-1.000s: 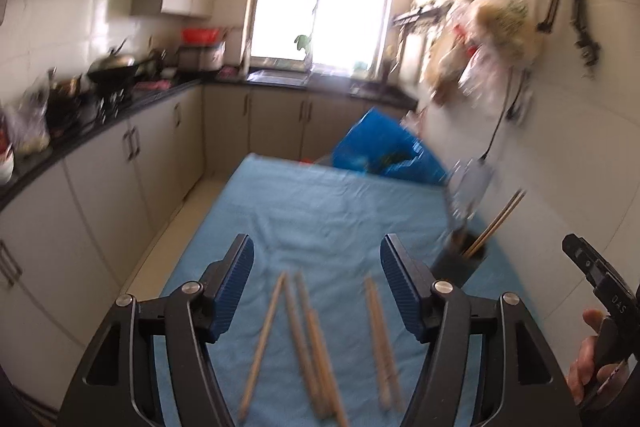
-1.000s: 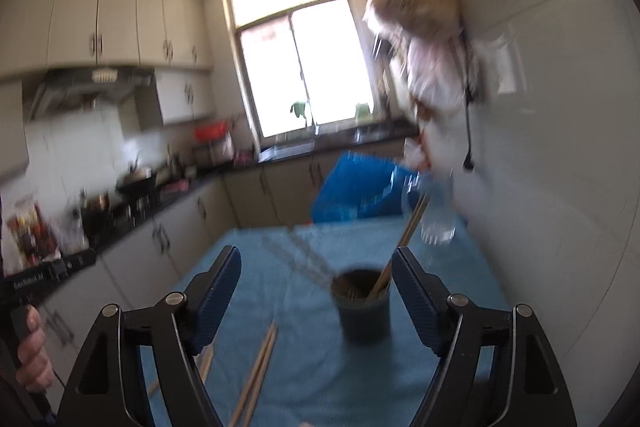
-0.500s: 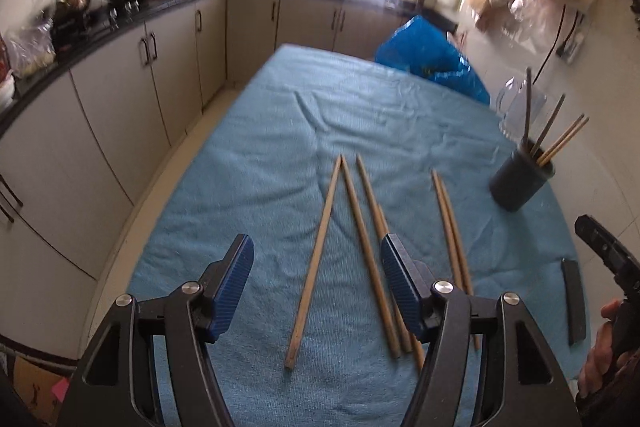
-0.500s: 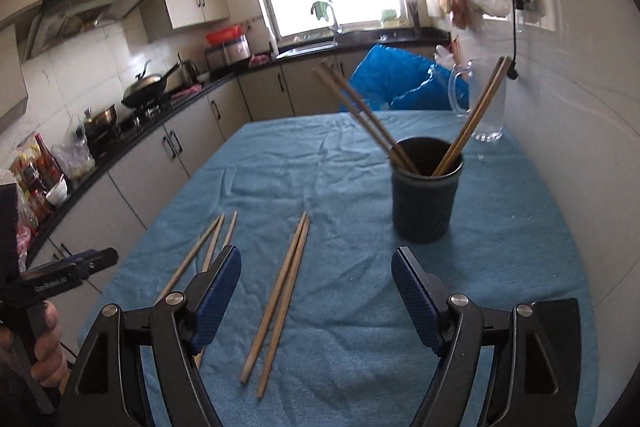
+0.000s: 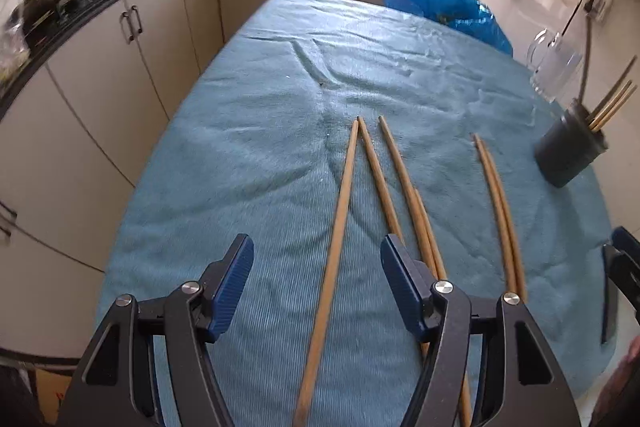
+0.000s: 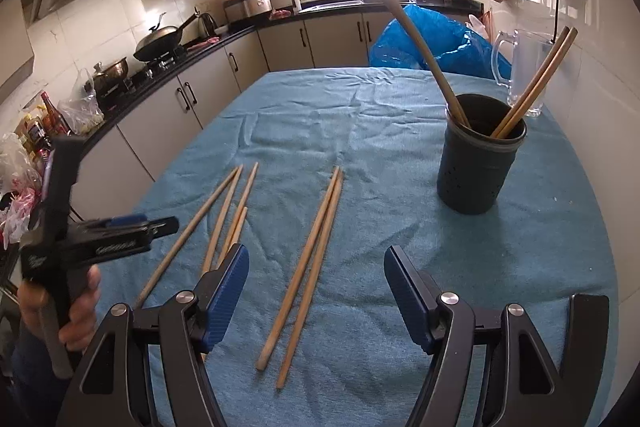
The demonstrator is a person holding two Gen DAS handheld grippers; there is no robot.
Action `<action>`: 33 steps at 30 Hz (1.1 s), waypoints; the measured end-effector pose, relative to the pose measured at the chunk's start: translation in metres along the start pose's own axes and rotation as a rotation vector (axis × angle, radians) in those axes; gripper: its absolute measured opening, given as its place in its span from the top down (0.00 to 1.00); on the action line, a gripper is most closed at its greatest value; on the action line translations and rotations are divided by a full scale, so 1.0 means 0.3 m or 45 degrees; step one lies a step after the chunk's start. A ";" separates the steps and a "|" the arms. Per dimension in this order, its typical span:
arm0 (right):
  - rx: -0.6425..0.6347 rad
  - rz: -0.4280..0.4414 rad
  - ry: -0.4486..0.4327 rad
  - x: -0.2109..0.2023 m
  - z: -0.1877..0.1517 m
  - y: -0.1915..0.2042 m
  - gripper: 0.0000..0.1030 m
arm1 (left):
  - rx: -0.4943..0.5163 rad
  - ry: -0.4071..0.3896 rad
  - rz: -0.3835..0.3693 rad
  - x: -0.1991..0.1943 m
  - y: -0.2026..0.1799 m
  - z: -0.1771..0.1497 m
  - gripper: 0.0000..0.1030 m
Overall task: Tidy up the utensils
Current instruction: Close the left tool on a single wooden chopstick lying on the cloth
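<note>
Several wooden chopsticks lie on the blue cloth (image 5: 256, 155). A single chopstick (image 5: 334, 259) runs between the fingers of my open left gripper (image 5: 316, 259), which hovers low over it. A pair of chopsticks (image 6: 308, 259) lies between the fingers of my open right gripper (image 6: 316, 267); it also shows in the left wrist view (image 5: 498, 211). A dark holder cup (image 6: 478, 155) with three chopsticks in it stands at the right, and shows in the left wrist view (image 5: 570, 151). Both grippers are empty.
A clear glass mug (image 6: 524, 67) stands behind the cup. A blue plastic bag (image 6: 432, 39) lies at the table's far end. Kitchen cabinets and a counter (image 6: 168, 95) run along the left. A black flat object (image 5: 608, 307) lies near the right edge.
Both grippers have tilted down and come closer to the table. The left gripper now straddles the leftmost chopstick; the right one sits over the pair.
</note>
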State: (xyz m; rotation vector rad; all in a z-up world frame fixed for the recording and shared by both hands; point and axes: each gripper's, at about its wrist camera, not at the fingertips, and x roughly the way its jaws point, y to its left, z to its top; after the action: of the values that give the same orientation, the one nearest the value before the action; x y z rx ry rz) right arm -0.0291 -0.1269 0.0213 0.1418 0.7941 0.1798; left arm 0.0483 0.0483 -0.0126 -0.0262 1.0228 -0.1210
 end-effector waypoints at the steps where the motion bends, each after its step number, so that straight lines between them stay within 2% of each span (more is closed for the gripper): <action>1: -0.001 -0.002 0.001 0.001 0.002 0.001 0.27 | 0.012 0.018 0.011 0.022 -0.002 0.011 0.37; 3: 0.000 -0.015 0.002 0.000 -0.002 -0.004 0.27 | 0.033 0.048 0.012 0.066 -0.011 0.031 0.37; 6: 0.000 -0.023 0.007 0.004 0.004 -0.011 0.27 | 0.034 0.081 0.034 0.114 -0.012 0.058 0.43; 7: 0.000 -0.025 0.006 0.004 0.003 -0.014 0.27 | 0.033 0.089 0.022 0.129 -0.014 0.072 0.46; 8: -0.001 -0.025 0.007 0.005 0.005 -0.015 0.27 | 0.030 0.095 0.025 0.140 -0.016 0.082 0.52; 12: 0.000 -0.022 0.026 0.019 0.017 -0.011 0.27 | 0.045 0.094 0.078 0.188 -0.044 0.143 0.60; 17: -0.038 -0.010 0.036 0.038 0.058 0.026 0.27 | -0.010 0.086 0.133 0.202 -0.016 0.178 0.90; 18: -0.043 -0.002 0.050 0.050 0.070 0.037 0.27 | -0.025 0.088 0.131 0.199 -0.003 0.176 0.94; 21: -0.074 0.032 0.100 0.101 0.108 0.074 0.30 | -0.058 0.090 0.127 0.175 0.043 0.145 0.94; 26: -0.098 0.102 0.251 0.270 0.219 0.150 0.36 | -0.072 0.082 0.117 0.136 0.093 0.089 0.94; 27: -0.089 0.114 0.282 0.303 0.233 0.156 0.45 | -0.072 0.081 0.114 0.131 0.099 0.080 0.94; 28: -0.065 0.133 0.318 0.350 0.254 0.162 0.48 | -0.069 0.078 0.108 0.127 0.106 0.074 0.94; 31: -0.020 0.150 0.448 0.511 0.314 0.183 0.54 | -0.073 0.077 0.085 0.125 0.116 0.069 0.94; 33: -0.020 0.126 0.497 0.593 0.333 0.198 0.57 | -0.070 0.076 0.079 0.124 0.119 0.070 0.94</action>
State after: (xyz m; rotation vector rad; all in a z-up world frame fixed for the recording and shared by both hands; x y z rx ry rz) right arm 0.1585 -0.0368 -0.0216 0.1332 1.1748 0.3130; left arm 0.0887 0.0787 -0.0361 -0.0413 1.0853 -0.0369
